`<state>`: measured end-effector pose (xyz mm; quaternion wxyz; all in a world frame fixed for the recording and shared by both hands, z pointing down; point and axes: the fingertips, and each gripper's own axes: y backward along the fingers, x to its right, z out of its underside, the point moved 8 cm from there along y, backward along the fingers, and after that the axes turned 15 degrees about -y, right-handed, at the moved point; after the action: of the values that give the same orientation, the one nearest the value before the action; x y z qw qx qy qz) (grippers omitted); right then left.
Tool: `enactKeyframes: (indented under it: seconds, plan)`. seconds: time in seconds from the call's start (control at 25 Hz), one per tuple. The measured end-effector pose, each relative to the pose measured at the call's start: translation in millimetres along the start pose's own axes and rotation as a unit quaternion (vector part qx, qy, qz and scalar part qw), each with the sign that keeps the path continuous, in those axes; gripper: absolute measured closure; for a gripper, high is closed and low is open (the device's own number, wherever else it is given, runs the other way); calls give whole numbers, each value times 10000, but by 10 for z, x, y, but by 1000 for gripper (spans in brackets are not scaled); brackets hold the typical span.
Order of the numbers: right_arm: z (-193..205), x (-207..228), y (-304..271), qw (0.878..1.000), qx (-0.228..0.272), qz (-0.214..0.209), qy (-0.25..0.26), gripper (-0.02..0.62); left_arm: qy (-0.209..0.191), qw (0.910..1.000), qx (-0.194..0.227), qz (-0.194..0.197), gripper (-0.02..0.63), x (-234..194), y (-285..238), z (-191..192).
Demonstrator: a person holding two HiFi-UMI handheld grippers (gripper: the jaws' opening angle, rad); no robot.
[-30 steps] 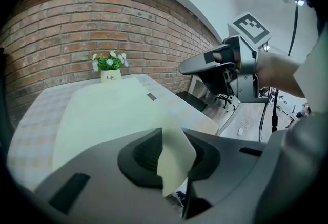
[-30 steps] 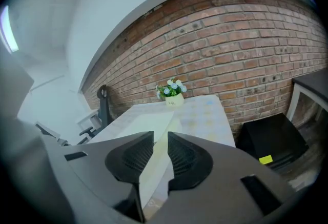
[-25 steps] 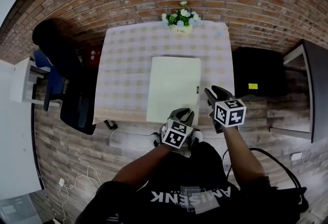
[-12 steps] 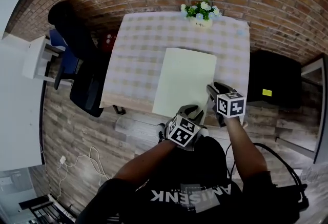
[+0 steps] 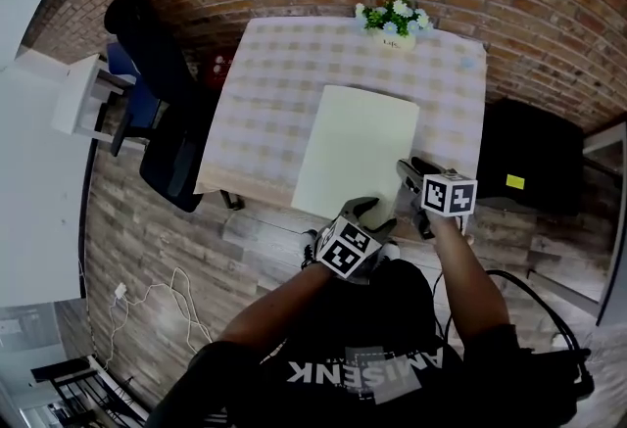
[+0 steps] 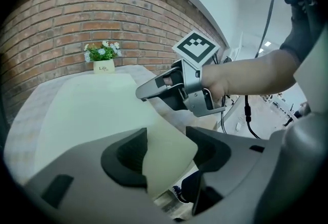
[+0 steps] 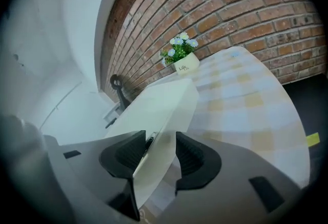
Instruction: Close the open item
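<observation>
Folder (image 5: 355, 150) corner behind left hand-held gripper (image 5: 372, 212)

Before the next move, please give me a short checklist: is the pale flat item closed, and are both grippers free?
1. Pale flat item lies flat on the table: ok.
2. Item fully closed: cannot tell from these views.
3. Left gripper: jaws have just been opening, item's corner between them, unclamped: ok.
4. Right gripper: jaws have just been opening, item's edge between them, unclamped: ok.
5. Flower pot stands far from both grippers: ok.
</observation>
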<state>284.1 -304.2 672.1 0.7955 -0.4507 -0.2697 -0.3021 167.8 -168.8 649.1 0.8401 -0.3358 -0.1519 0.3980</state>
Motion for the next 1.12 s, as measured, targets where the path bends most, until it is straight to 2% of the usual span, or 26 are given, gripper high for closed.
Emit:
enactKeyframes:
  seconds: [0.2,0.32,0.44,0.64,0.84,0.92,1.12]
  plan:
    - [-3,59,5,9997,31,-59,-247,353,-41,9996,155,227,342,8,65,-114]
    - [17,94,13,9991,85,-42,-415,336,268,9984,238,438,314,-19,73,-98]
    - [7,87,14,9993,87,-3,-374,336,635,9961,285,536,311,-80,87,-113]
    - [16,83,8,9988,95,49,-475,334,356,9985,192,366,313,-65,64,-85]
    - [52,71,14,9979,212,178,-592,333,449,9980,164,410,313,-55,62,-73]
    - [48,75,16,9972,237,212,-672,333,557,9967,224,543,313,-85,68,-86]
    - [44,5,55,9962,248,412,-728,330,926,9871,490,1210,313,-212,205,-103]
